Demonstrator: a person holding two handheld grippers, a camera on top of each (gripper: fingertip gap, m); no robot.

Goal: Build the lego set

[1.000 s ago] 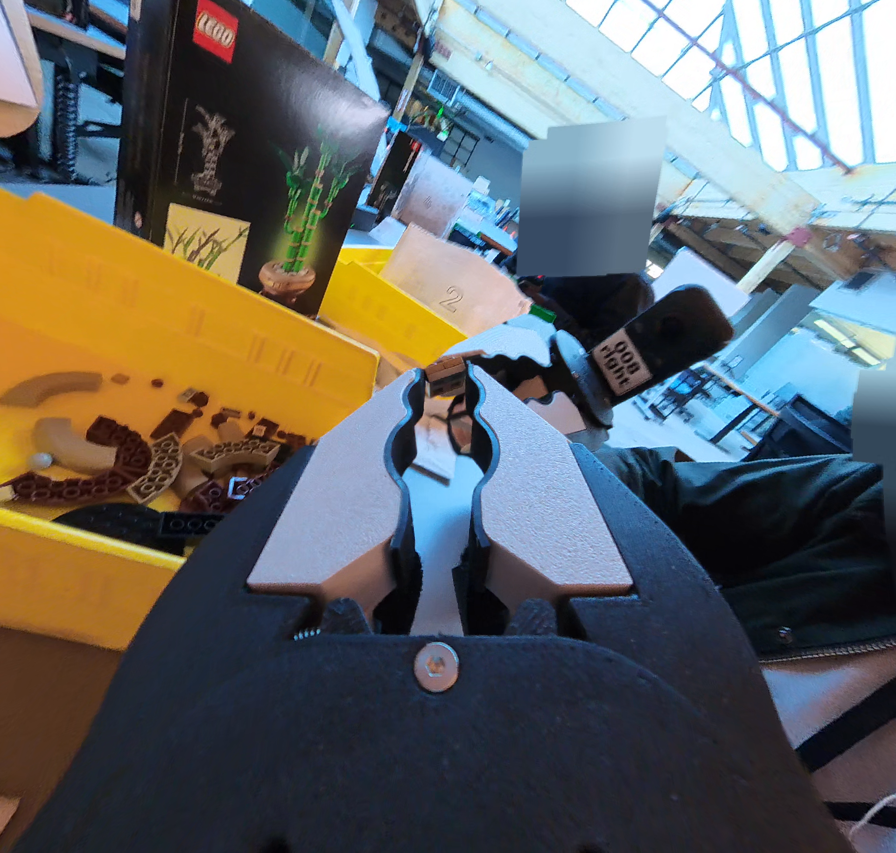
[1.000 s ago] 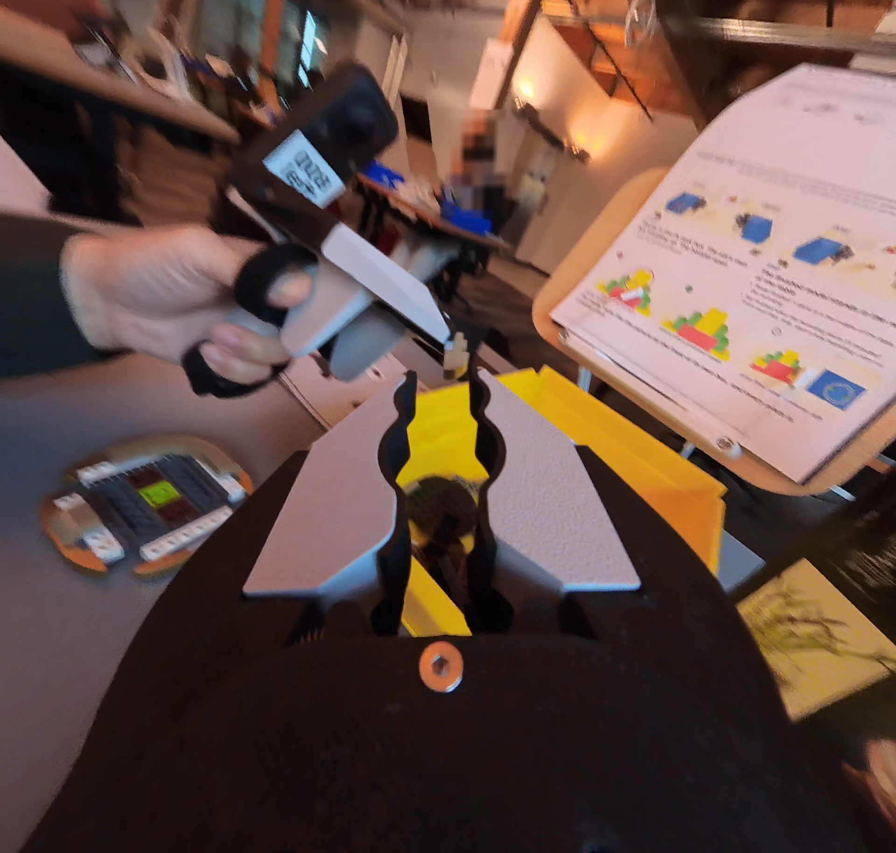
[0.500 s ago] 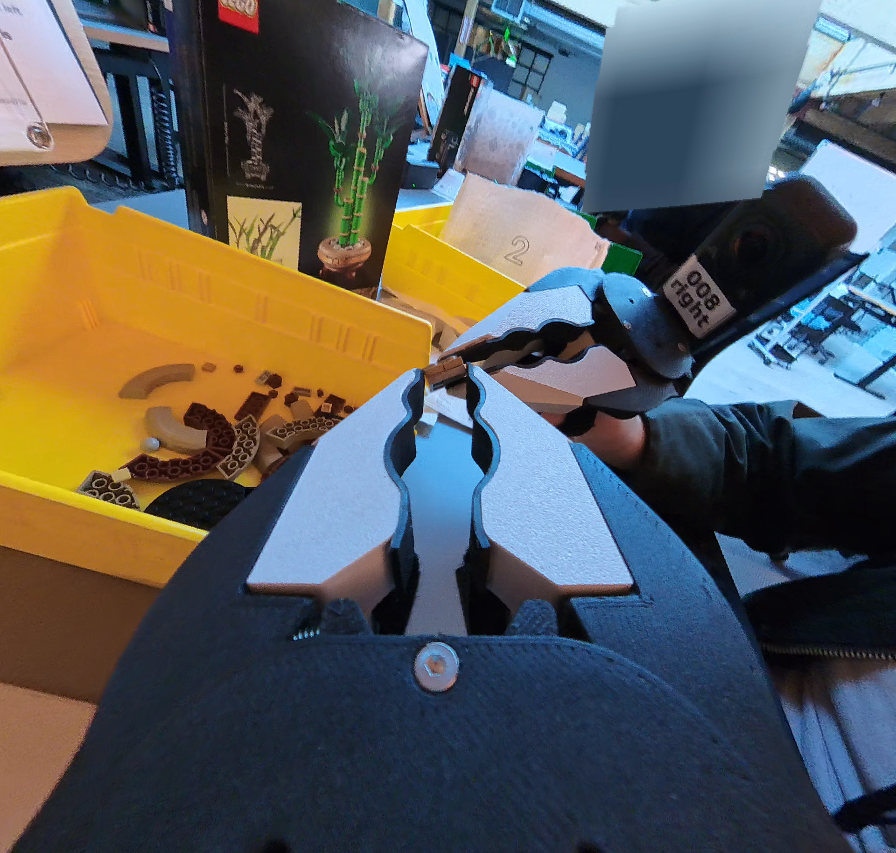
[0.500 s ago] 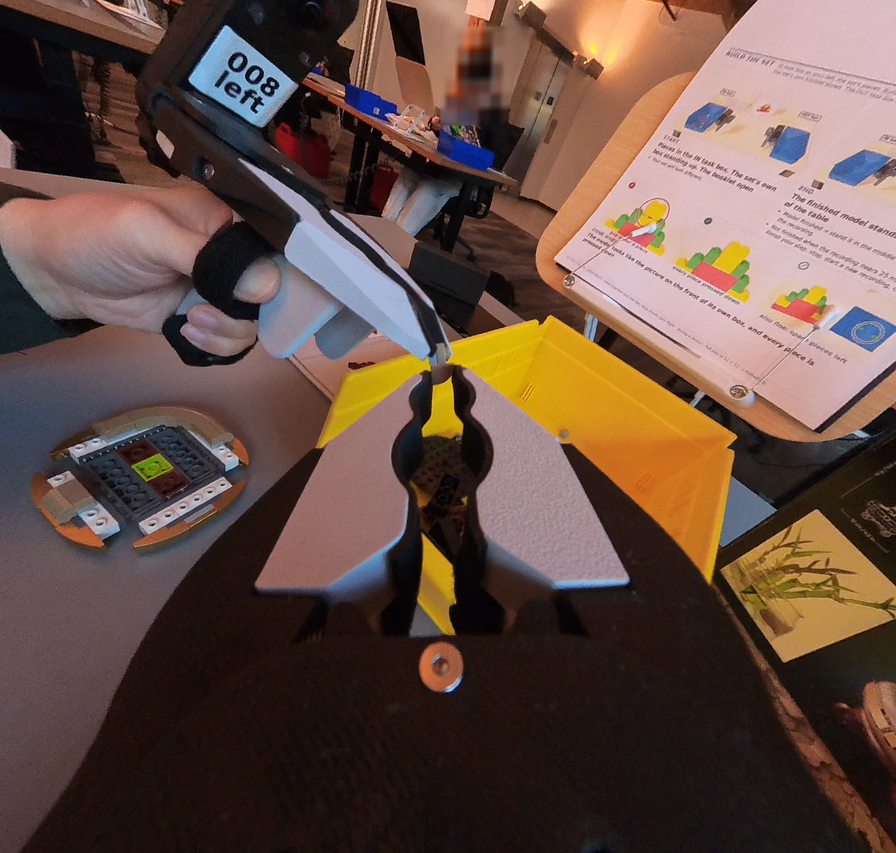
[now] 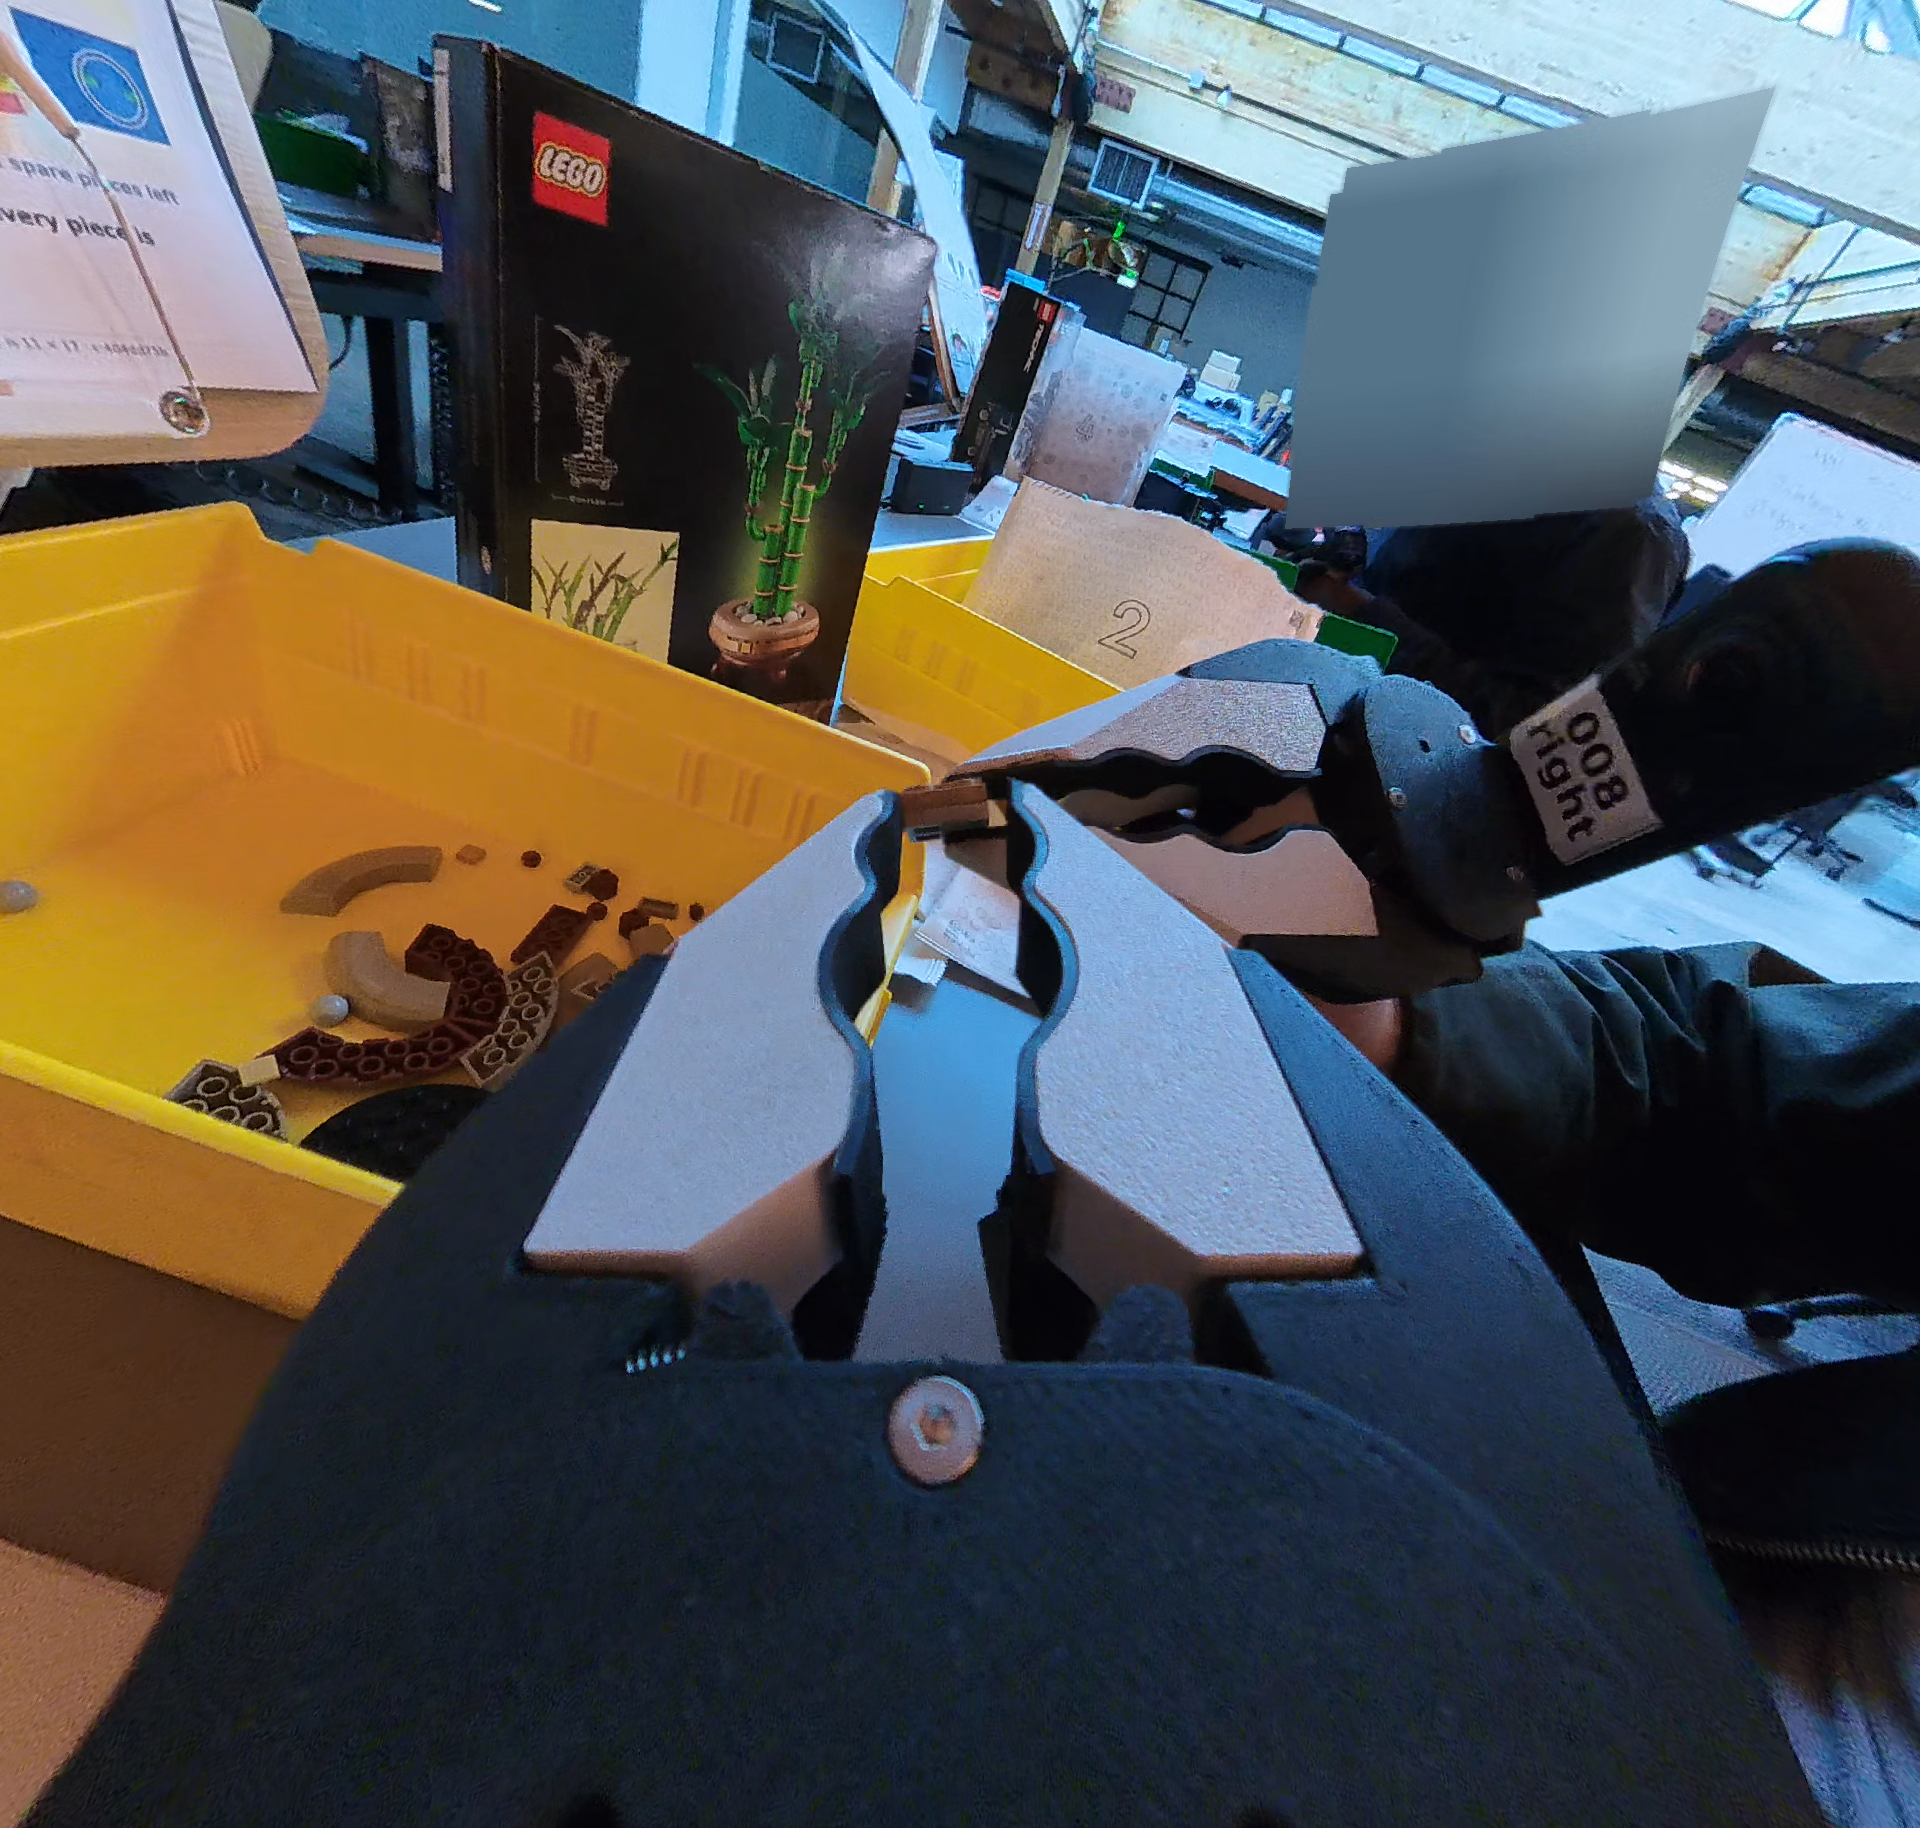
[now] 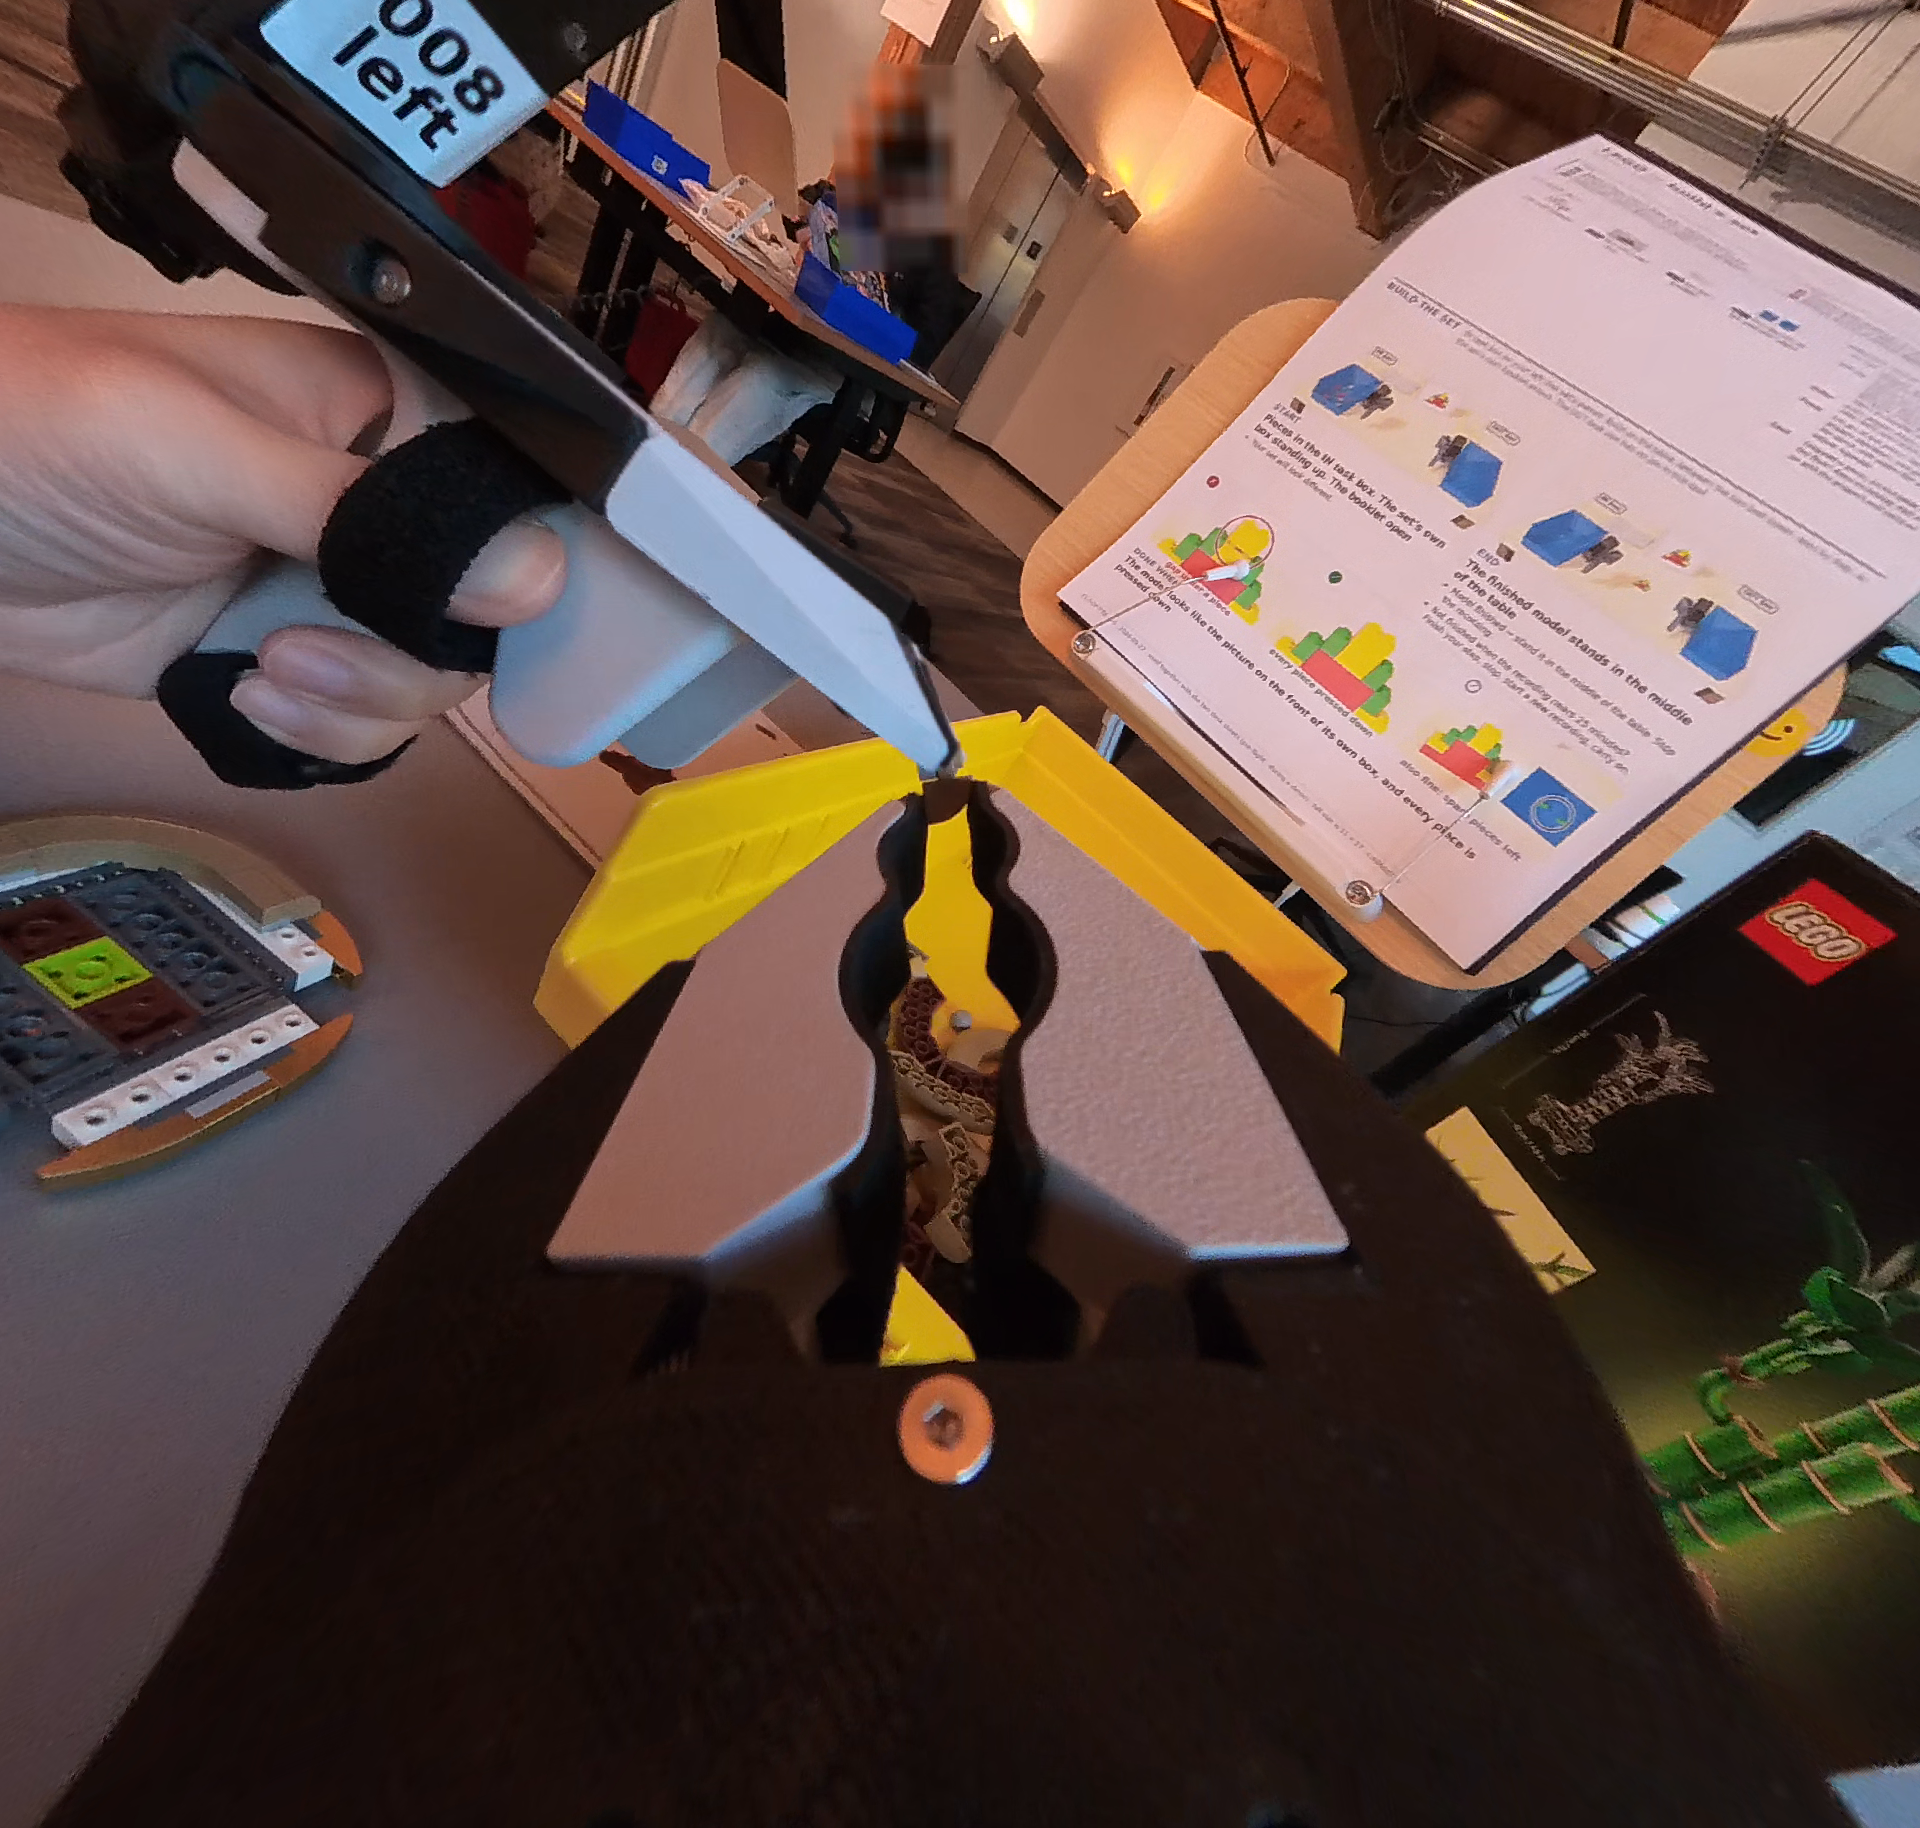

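Observation:
A small brown lego piece (image 5: 943,802) sits between my left gripper's (image 5: 951,807) tips, which are shut on it. My right gripper (image 5: 971,781) comes in from the right and meets the same spot. In the right wrist view my right gripper (image 6: 945,807) is nearly closed on the brown piece (image 6: 943,797), and the left gripper (image 6: 940,755) touches it from above. A part-built round base (image 6: 156,999) with black, white and green plates lies on the table at the left. Loose brown and tan pieces (image 5: 436,978) lie in a yellow bin (image 5: 468,698).
The black lego box (image 5: 665,376) stands behind the bin and also shows in the right wrist view (image 6: 1766,1155). An instruction sheet on a wooden stand (image 6: 1507,583) stands behind the bin (image 6: 748,843). A second yellow bin (image 5: 956,677) holds a paper bag (image 5: 1122,594). Both grippers' tips are close together, under 4 cm apart. The part-built round base (image 6: 156,999) is about 20 centimetres from both grippers' fingertips.
My right gripper's jaws have narrowed from open to pinching the brown piece at the left gripper's tips. Both grippers have come together above the bin's near corner.

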